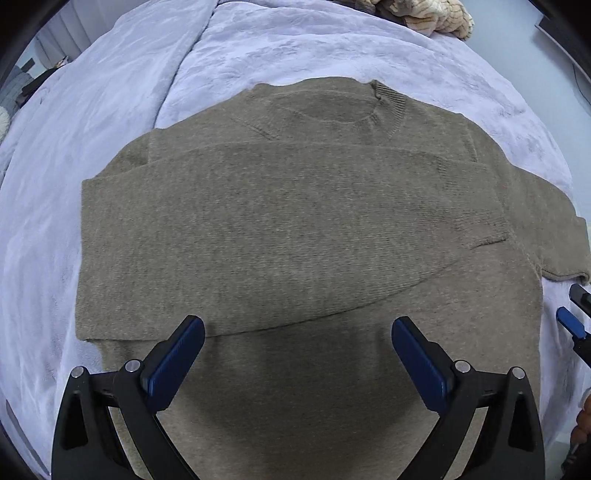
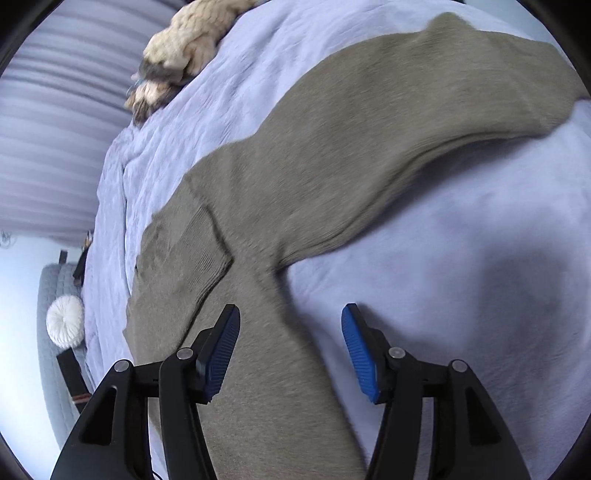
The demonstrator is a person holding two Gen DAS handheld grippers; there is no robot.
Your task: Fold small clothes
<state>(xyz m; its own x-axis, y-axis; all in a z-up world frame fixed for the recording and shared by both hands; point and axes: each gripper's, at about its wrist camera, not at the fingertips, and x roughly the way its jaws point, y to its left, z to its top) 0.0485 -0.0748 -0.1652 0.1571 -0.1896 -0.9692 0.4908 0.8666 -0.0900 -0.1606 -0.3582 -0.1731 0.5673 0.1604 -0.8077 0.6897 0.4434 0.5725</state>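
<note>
A taupe knit sweater (image 1: 295, 229) lies flat on a lavender blanket (image 1: 92, 129), collar at the far end. One sleeve (image 1: 461, 206) is folded across the chest, its cuff toward the right. My left gripper (image 1: 297, 325) is open and empty, hovering over the sweater's lower body. In the right wrist view the other sleeve (image 2: 388, 122) stretches out over the blanket (image 2: 461, 277). My right gripper (image 2: 291, 314) is open and empty, above the spot where that sleeve meets the body (image 2: 258, 369). Its blue fingertips (image 1: 570, 323) show at the right edge of the left wrist view.
A cream fluffy garment (image 1: 428, 16) lies at the far end of the bed; it also shows in the right wrist view (image 2: 181, 51). A grey chair with a round white cushion (image 2: 64, 326) stands beside the bed. Curtains (image 2: 55, 129) hang behind.
</note>
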